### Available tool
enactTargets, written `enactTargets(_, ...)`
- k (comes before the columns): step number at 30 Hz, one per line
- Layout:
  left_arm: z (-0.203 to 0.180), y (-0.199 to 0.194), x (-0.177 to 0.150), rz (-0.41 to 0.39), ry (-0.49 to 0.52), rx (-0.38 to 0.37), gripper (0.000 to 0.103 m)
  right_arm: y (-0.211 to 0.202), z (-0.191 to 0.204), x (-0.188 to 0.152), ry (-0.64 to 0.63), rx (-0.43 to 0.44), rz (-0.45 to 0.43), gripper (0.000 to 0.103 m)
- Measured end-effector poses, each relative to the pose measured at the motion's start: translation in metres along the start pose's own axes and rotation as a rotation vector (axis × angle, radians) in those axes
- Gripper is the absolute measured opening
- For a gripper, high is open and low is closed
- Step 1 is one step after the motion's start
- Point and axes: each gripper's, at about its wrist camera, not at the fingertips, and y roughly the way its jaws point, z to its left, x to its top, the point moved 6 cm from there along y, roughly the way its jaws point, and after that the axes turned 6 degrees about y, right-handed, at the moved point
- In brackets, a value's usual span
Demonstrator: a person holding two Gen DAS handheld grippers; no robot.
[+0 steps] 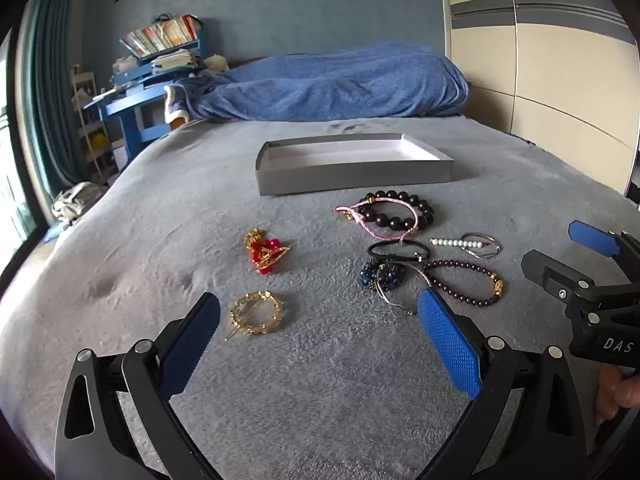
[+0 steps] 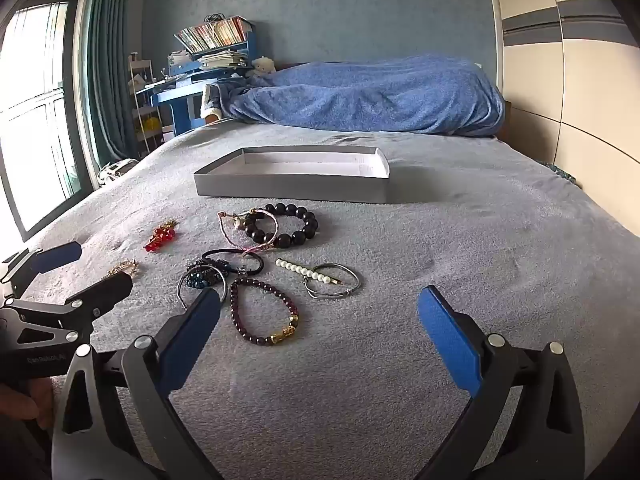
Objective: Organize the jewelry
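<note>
An empty grey shallow box [image 1: 352, 176] [image 2: 292, 188] sits on the grey bed. In front of it lies loose jewelry: a black bead bracelet [image 1: 420, 205] [image 2: 308, 224] with a pink cord bracelet [image 1: 376, 232] [image 2: 224, 228], a red and gold piece [image 1: 266, 254] [image 2: 160, 236], a gold ring brooch [image 1: 256, 314] [image 2: 124, 268], a dark garnet bead bracelet [image 1: 464, 280] [image 2: 260, 312], a pearl pin [image 1: 452, 243] [image 2: 304, 270], blue bead clusters [image 1: 380, 274] [image 2: 202, 276]. My left gripper [image 1: 320, 340] [image 2: 64, 268] is open and empty above the brooch. My right gripper [image 2: 320, 344] [image 1: 560, 252] is open and empty near the garnet bracelet.
A rumpled blue blanket [image 1: 340, 80] [image 2: 368, 96] lies at the head of the bed. A blue desk with books [image 1: 160, 60] [image 2: 208, 52] stands at the back left. A window and curtain [image 2: 44, 100] are on the left, a wardrobe [image 1: 540, 60] on the right.
</note>
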Motion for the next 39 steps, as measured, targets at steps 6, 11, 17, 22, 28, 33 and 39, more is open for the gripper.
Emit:
enactTargets(6,0.0,0.0,0.0,0.002,0.001,-0.001,0.098,0.0,0.001,0.0,0.002,0.001,0.002,0.098)
enactTargets(11,0.0,0.0,0.0,0.004,0.001,-0.001,0.098,0.001,0.001,0.0,0.001,0.0,0.003,0.098)
enactTargets(17,-0.001,0.0,0.0,0.007,-0.001,-0.003,0.098,0.001,0.001,0.0,0.002,0.001,0.005,0.098)
enactTargets(22,-0.002,0.003,-0.003,0.009,-0.002,-0.003,0.098,0.001,0.0,0.0,0.002,0.001,0.006,0.098)
enactTargets(28,0.001,0.004,-0.003,0.01,-0.006,-0.005,0.098,0.0,0.0,0.0,0.002,0.002,0.006,0.098)
enactTargets(33,0.002,0.01,-0.007,0.013,-0.01,-0.005,0.098,0.003,0.0,-0.002,0.001,0.001,0.008,0.098)
enactTargets(39,0.003,0.006,-0.004,0.022,-0.028,-0.01,0.098,0.002,0.0,-0.002,0.0,0.002,0.008,0.098)
